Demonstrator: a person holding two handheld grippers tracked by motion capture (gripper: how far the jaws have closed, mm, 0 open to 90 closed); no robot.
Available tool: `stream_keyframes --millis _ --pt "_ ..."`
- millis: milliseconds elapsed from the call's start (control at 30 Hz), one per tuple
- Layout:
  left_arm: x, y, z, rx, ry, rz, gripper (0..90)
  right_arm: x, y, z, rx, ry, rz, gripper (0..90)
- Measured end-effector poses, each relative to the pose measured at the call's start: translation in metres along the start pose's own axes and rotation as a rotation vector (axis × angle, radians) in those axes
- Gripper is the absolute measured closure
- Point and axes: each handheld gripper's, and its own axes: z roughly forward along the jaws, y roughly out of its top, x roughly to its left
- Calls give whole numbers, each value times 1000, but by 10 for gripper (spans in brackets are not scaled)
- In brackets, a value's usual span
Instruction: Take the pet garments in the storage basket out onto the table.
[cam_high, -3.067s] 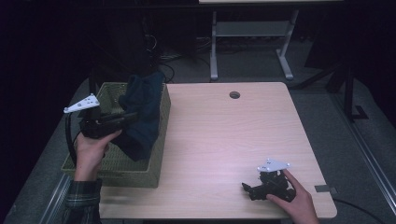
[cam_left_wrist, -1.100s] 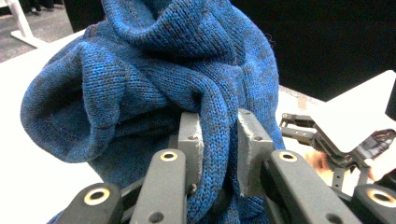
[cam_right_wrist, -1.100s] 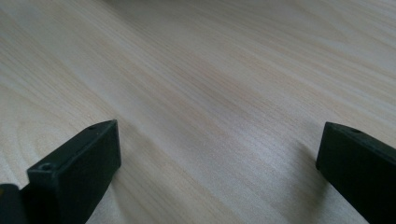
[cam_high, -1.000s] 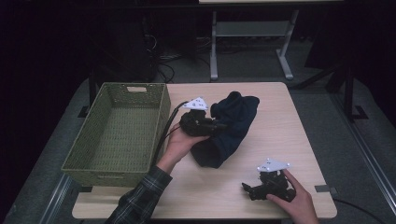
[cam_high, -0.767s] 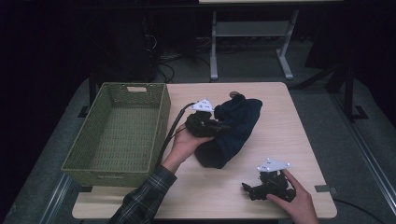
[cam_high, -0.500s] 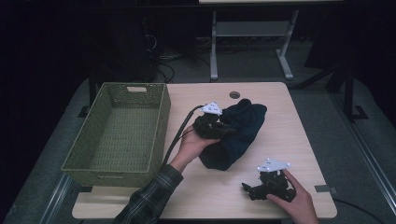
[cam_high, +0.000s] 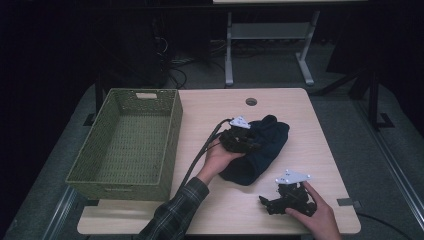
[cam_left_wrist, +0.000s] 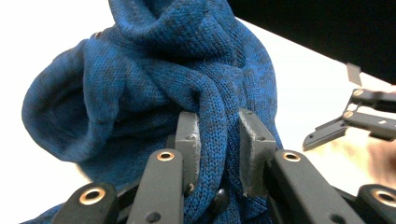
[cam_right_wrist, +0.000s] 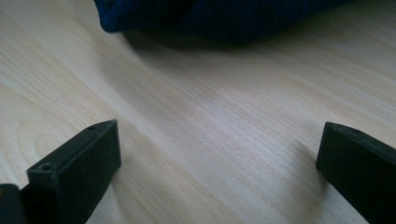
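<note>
A dark blue knitted garment (cam_high: 260, 150) lies bunched on the wooden table (cam_high: 300, 110), right of the middle. My left gripper (cam_high: 250, 143) rests on its left part, and in the left gripper view it (cam_left_wrist: 218, 135) is shut on a fold of the blue knit (cam_left_wrist: 154, 88). My right gripper (cam_high: 265, 204) sits near the table's front edge, below the garment, held low over the wood. In the right gripper view it (cam_right_wrist: 217, 154) stands open with bare table between its jaws, and the garment's edge (cam_right_wrist: 210, 16) lies beyond them.
A green woven basket (cam_high: 172, 130) stands on the table's left side, with nothing in it. A round cable hole (cam_high: 251, 101) sits near the far edge. A metal stand (cam_high: 265, 35) and cables lie on the dark floor behind the table.
My left gripper carried the blue garment out of the basket and rightward across the table, and the garment now lies lower on the wood. The right gripper has not moved.
</note>
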Motion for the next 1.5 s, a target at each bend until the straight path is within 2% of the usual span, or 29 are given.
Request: stream_keyframes --millis 33,133,200,233,267,433,533,567,600,633,700,900,1000,1033,1200,1267,1500 --pt "1 -1 5 17 -1 -1 705 0 0 0 0 0 0 0" --pt "2 -1 9 25 11 -8 664 0 0 0 0 0 0 0" --pt "4 -2 11 34 21 -17 598 0 0 0 1 0 -1 0" --pt "5 -3 13 45 19 -29 537 0 0 0 1 -1 -1 0" --pt "5 -3 13 45 19 -29 520 0 0 0 1 -1 -1 0" --pt "4 -3 10 49 11 -15 452 0 0 0 1 0 -1 0" --pt "4 -1 7 22 6 -3 340 0 0 0 1 0 -1 0" --pt "3 0 5 18 19 12 300 0 0 0 0 0 0 0" --pt "2 1 3 22 22 20 300 0 0 0 0 0 0 0" --pt "-1 2 -1 28 43 32 251 0 0 0 0 0 0 0" --pt "-3 3 -7 30 50 32 223 0 0 0 1 0 0 0" --pt "-10 -2 -21 38 73 36 172 0 0 0 0 0 0 0" --pt "-14 -9 -35 22 94 31 151 0 0 0 3 2 5 0" --pt "-14 -9 -35 22 94 31 146 0 0 0 3 2 5 0" --pt "-21 -24 -51 6 130 18 140 0 0 0 3 1 5 0" --pt "-24 -35 -61 -11 151 15 140 0 0 0 4 1 4 0" --pt "-31 -51 -82 -29 188 7 140 0 0 0 3 1 3 0"
